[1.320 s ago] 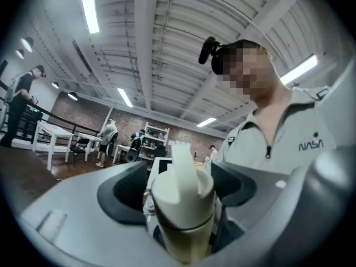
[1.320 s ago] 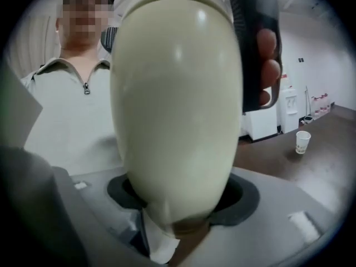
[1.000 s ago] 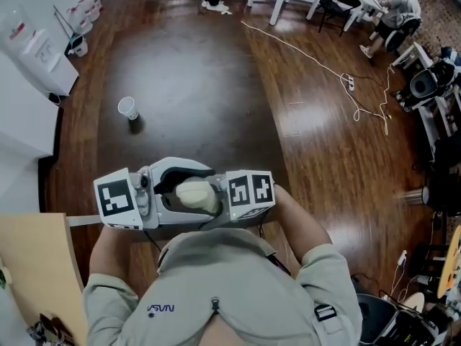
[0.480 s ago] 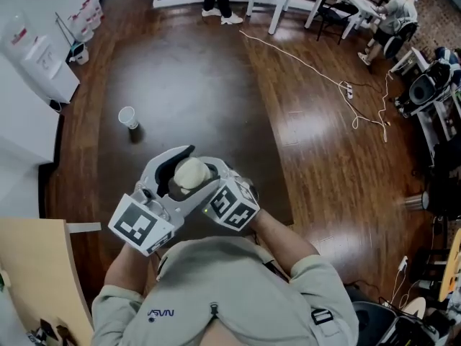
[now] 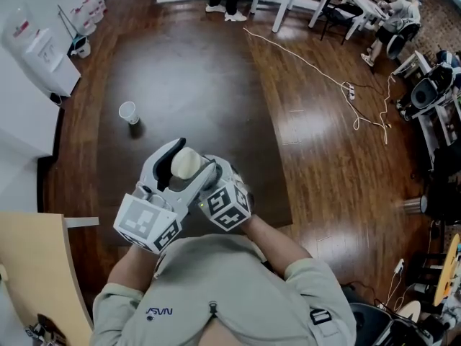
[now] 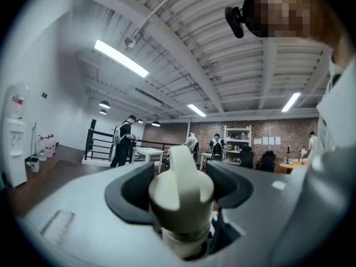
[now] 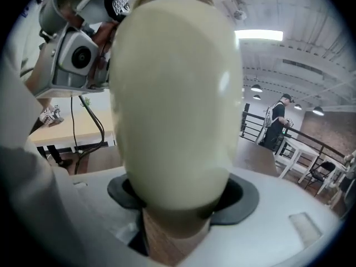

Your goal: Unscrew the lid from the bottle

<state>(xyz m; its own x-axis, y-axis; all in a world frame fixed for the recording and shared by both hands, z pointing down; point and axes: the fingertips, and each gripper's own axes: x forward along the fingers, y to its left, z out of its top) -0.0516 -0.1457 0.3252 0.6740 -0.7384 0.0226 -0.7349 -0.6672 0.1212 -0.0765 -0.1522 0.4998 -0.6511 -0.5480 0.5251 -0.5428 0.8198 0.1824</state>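
Observation:
A cream plastic bottle [image 5: 186,163] is held in the air in front of the person, between both grippers. My left gripper [image 5: 178,158] comes in from the lower left. In the left gripper view its dark pads [image 6: 132,188] press on the bottle's cream lid [image 6: 181,179], which has a tapered knob on top. My right gripper [image 5: 205,170] comes in from the right. In the right gripper view the bottle's rounded body [image 7: 175,93] fills the picture and sits between its pads [image 7: 236,196]. The joint between lid and body is hidden.
Below lies a dark wooden floor [image 5: 202,78] with a paper cup [image 5: 128,111] standing on it and a white cable [image 5: 317,67] trailing across. A light wooden tabletop [image 5: 32,265] is at the lower left. White tables and people are at the far end.
Both grippers have swung round from lying side by side to pointing up and left in the head view. The bottle has moved up the picture with them, still gripped.

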